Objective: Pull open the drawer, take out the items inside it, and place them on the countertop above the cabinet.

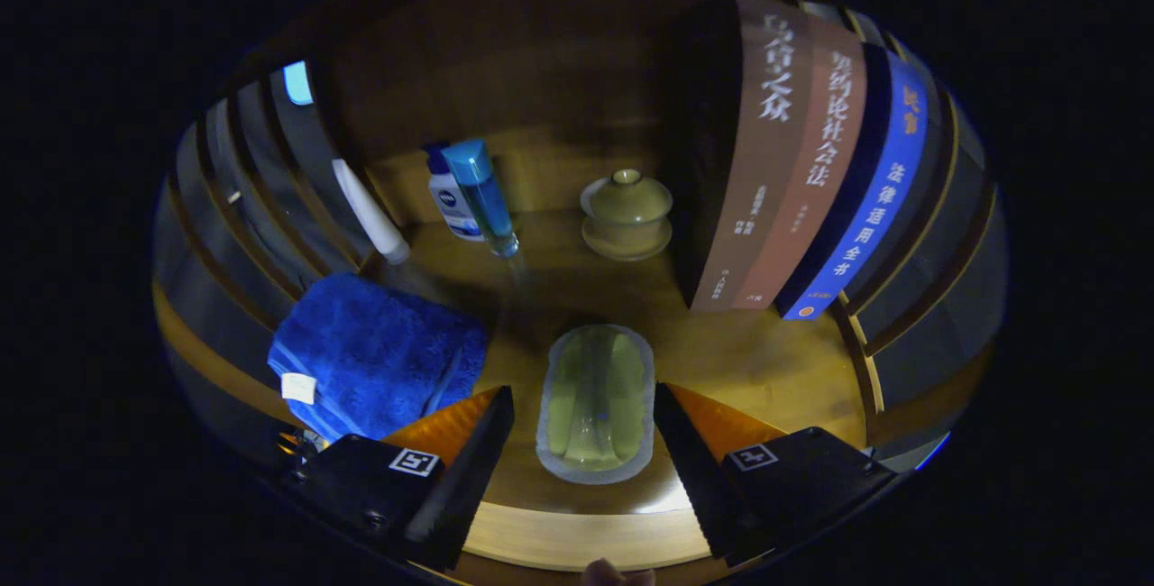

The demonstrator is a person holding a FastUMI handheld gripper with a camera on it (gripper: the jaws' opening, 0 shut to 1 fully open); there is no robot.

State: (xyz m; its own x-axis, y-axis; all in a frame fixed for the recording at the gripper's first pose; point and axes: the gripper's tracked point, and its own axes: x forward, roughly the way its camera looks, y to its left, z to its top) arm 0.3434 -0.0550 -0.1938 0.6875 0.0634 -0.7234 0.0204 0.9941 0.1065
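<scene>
Warm wooden boards make up the countertop (748, 361), smooth and faintly glossy, with a pale rounded front lip just under the claw and a wooden back panel rising behind in shadow.

At the near side the gripper (584, 419) stands spread wide, its two wedge-shaped fingers (469, 460) holding nothing; their inner faces are ribbed like fine saw teeth. Between the fingertips, touching neither, lies one oblong dish (595, 404), a yellow-green glassy-looking tray with rounded ends and a pale frosted rim. It rests flat on the wood and reaches a little ahead of the fingertips.

Just beyond the left finger sits one folded towel (379, 356), deep blue and plush, with a small white tag at its near corner. Farther back on that side are three upright containers grouped together: a white tube (370, 212) leaning against the slatted side wall, a white bottle with a blue cap (451, 198), and in front of it a clear blue bottle (485, 198) with a lighter blue cap.

Well beyond the dish, near the back panel, stands one lidded cup (627, 215), a rounded olive-glazed ceramic piece on a saucer with a knob on its lid.

Beyond the right finger three thick books (793, 162) stand upright side by side, spines facing out: brown, reddish brown and bright blue, close beside the cup.
</scene>
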